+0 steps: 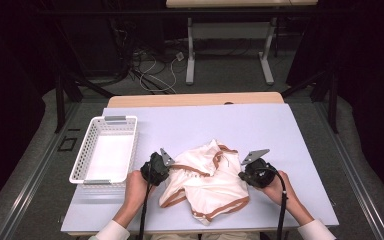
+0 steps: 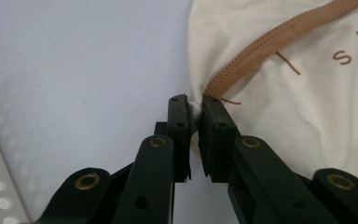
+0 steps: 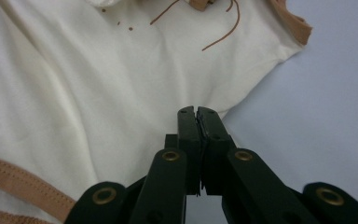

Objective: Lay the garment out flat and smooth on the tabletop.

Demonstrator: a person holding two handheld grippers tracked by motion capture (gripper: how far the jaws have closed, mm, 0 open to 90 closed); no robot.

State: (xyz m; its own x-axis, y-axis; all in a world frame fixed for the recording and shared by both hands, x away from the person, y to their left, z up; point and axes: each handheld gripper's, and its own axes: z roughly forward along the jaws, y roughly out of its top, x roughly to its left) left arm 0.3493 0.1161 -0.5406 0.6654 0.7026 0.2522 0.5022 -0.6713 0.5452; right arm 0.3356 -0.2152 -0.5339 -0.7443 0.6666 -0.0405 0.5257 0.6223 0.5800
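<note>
Two tools grip the cream garment (image 1: 207,180) crumpled on the counter (image 1: 270,130): left tool (image 2: 194,108) clenched on its left edge, right tool (image 3: 197,112) clenched on its right edge.

The garment (image 1: 207,180) lies on the table (image 1: 260,130), between the left gripper (image 1: 166,169) and right gripper (image 1: 241,175). The basket (image 1: 106,120) stands left of it.

Cream garment (image 1: 207,182), tan trim, brown lettering | black grippers (image 1: 155,169) at 9 and 3 o'clock | white perforated basket (image 1: 92,136) | pale lavender table (image 1: 260,125)
</note>
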